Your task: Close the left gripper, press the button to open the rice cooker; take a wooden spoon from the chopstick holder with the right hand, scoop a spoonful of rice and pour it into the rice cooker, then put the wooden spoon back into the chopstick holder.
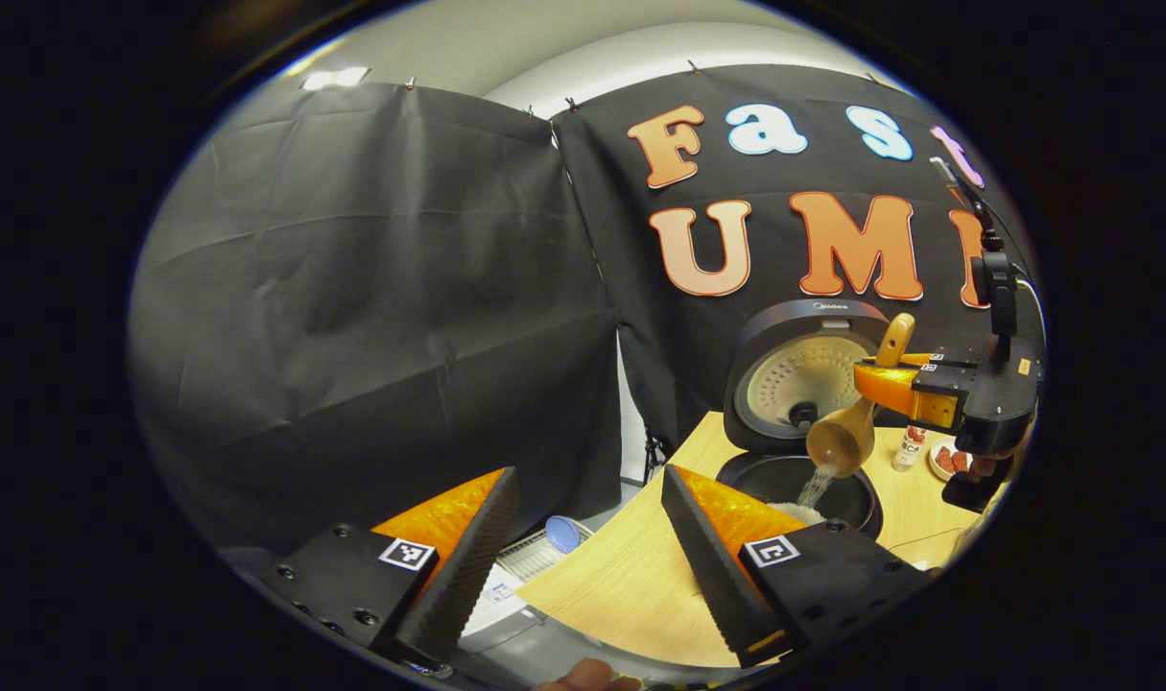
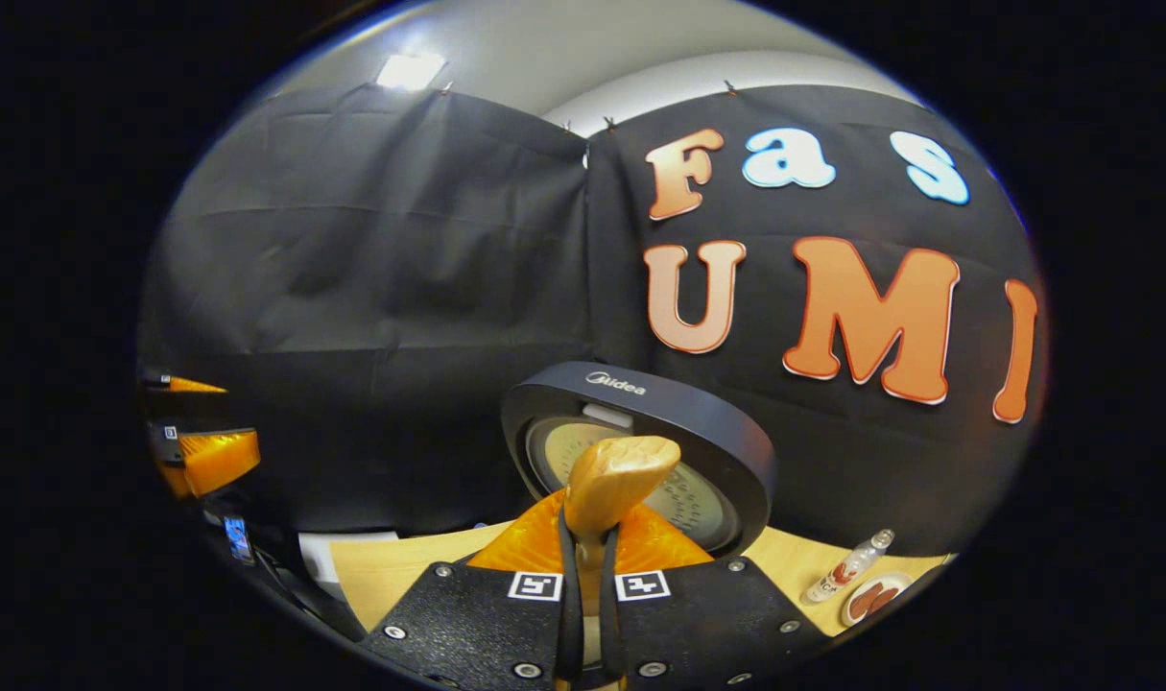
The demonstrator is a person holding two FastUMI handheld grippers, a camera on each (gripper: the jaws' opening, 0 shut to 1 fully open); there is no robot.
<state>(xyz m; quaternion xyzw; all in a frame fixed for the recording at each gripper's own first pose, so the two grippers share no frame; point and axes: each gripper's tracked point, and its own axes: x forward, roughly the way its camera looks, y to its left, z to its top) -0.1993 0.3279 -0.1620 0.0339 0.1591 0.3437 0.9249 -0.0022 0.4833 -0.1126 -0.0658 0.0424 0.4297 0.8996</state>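
L gripper (image 1: pixel 583 547) in left gripper view: jaws spread wide, holding nothing, parked low over the table (image 1: pixel 630 585) edge, back from the cooker, prob just to keep out of the pour path. Its button job looks done since the lid (image 1: pixel 801 374) stands open & upright behind the pot. Rice cooker (image 1: pixel 798 485) sits right of L's fingers; inner pot open to the top. Above it the wooden spoon (image 1: pixel 846 432) hangs bowl-down, tilted, w/ a thin stream of rice (image 1: pixel 815 488) falling into the pot, so step = pour, mid-dump. R gripper (image 1: pixel 914 389) comes in from the right at pot height, clamped on the spoon handle; handle end pokes up past the fingers. Right gripper view confirms: R gripper (image 2: pixel 583 566) closed tight on the spoon (image 2: pixel 609 485) handle, both fingers pressing it, handle tip up in front of the lid (image 2: pixel 698 422). Bowl hangs below the cam, so can't judge from there how much rice is left. Far right on the table: small bottle (image 2: pixel 846 568) & a dish (image 2: pixel 870 597), clear of the action. Chopstick holder: can't place it. Left to do, my read: finish the tip, return spoon to holder.
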